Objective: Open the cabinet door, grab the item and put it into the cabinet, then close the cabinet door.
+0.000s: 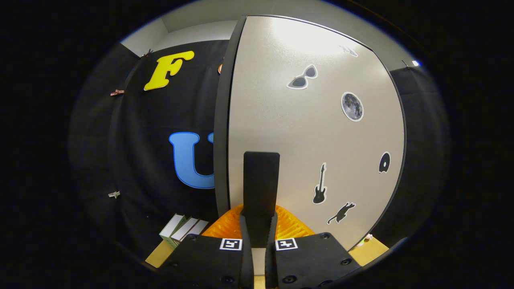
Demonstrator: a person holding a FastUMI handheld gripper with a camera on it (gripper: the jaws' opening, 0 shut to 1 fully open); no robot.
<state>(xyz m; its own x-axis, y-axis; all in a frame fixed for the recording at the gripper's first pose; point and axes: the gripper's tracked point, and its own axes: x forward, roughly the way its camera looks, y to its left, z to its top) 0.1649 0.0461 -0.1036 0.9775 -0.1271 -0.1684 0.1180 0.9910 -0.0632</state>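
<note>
The cabinet door [313, 132] is a pale panel with a dark edge and several small stickers, and it faces me at close range. A black upright handle [261, 176] sits near the door's left edge. My gripper [259, 220] is at the handle's lower end, with one finger on each side of the bar and both pressing on it. I cannot tell whether the door is ajar. Small white and green boxes [182, 229] lie on the wooden tabletop [157, 253], left of the fingers.
The black cloth wall [132, 160] hangs behind and left of the cabinet. A small pale and green object [363, 241] lies on the tabletop by the door's lower right corner. A pale wall and ceiling rise above the cloth.
</note>
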